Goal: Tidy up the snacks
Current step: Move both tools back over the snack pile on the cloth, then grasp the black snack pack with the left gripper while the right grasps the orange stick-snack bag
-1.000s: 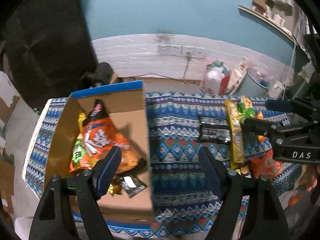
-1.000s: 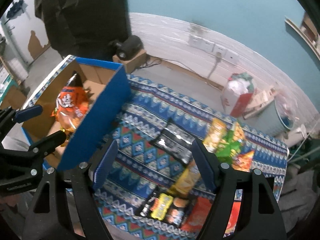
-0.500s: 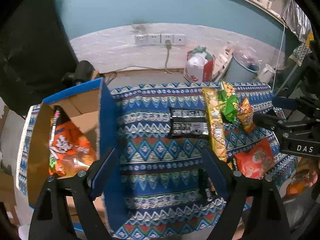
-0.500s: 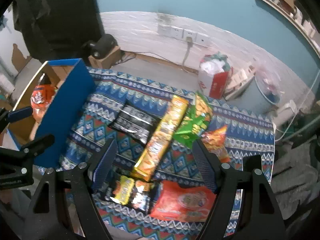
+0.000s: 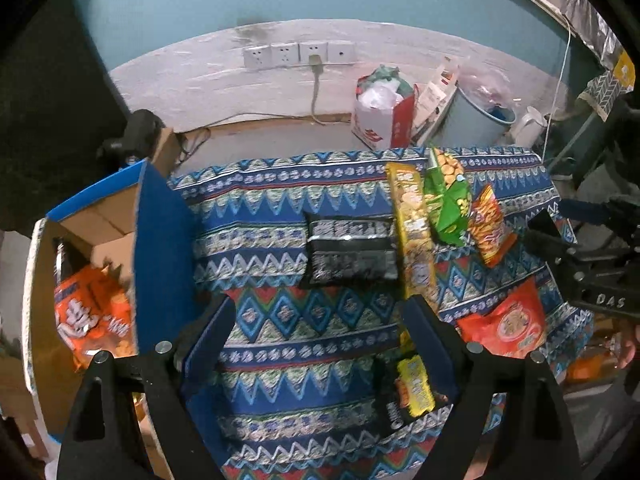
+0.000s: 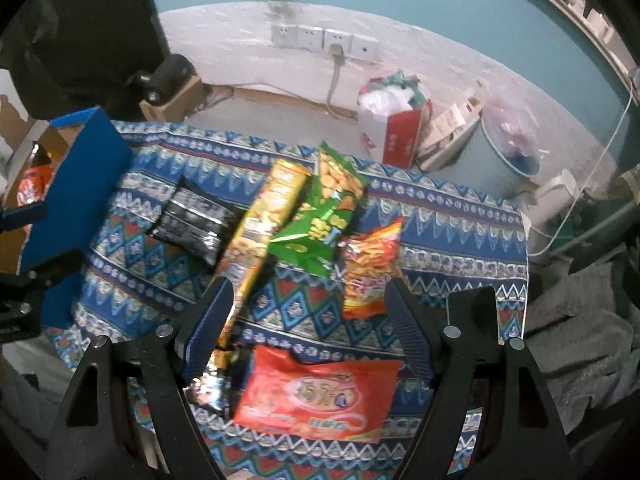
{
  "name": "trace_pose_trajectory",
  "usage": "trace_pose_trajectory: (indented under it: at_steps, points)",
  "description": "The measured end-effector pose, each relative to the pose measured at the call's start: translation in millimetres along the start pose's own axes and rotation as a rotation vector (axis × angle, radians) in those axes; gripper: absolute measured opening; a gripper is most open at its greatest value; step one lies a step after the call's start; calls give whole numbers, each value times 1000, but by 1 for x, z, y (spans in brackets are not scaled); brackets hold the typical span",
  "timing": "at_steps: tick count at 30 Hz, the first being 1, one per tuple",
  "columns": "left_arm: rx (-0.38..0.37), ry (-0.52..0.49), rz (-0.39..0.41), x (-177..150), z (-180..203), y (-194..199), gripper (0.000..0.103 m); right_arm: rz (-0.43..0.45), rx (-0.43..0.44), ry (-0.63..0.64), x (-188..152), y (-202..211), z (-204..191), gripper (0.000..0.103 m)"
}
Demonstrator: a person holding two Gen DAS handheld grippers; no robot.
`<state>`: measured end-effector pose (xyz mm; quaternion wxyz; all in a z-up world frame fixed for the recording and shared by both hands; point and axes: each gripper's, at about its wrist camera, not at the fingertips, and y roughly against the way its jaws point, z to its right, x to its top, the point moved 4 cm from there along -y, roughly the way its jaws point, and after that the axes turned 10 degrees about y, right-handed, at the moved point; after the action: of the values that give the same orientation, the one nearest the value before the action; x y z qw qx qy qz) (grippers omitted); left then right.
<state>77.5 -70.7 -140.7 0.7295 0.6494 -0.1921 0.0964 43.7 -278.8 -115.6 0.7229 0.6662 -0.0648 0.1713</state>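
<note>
Several snack packs lie on a patterned cloth [image 5: 280,208]: a black pack [image 5: 350,252], a long yellow pack [image 5: 412,232], a green bag [image 5: 446,204], a small orange-red bag [image 5: 490,232] and a flat red bag [image 6: 320,396]. A blue-walled cardboard box [image 5: 160,248] at the left holds an orange bag [image 5: 92,320]. My left gripper [image 5: 316,344] hangs open over bare cloth just below the black pack. Above the cloth, my right gripper [image 6: 308,328] stands open between the yellow pack [image 6: 260,236] and the orange-red bag [image 6: 368,268], with the red bag below it. Neither holds anything.
A small yellow-and-black pack [image 5: 414,386] lies by the left gripper's right finger. Behind the table are a red-and-white bag [image 6: 394,124], a grey bin [image 6: 510,152], wall sockets [image 6: 324,40] and a dark device on a carton [image 6: 166,80].
Both grippers have swung right, away from the box and out over the snacks on the cloth, and sunk a little. The left one's jaws have widened slightly. Nothing was picked up.
</note>
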Motion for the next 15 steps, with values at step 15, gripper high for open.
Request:
trace_pose_trajectory:
  at_steps: [15]
  points:
    - [-63,80,-154,33,23,-94,88,-126,58,-9,18,-66,49,77]
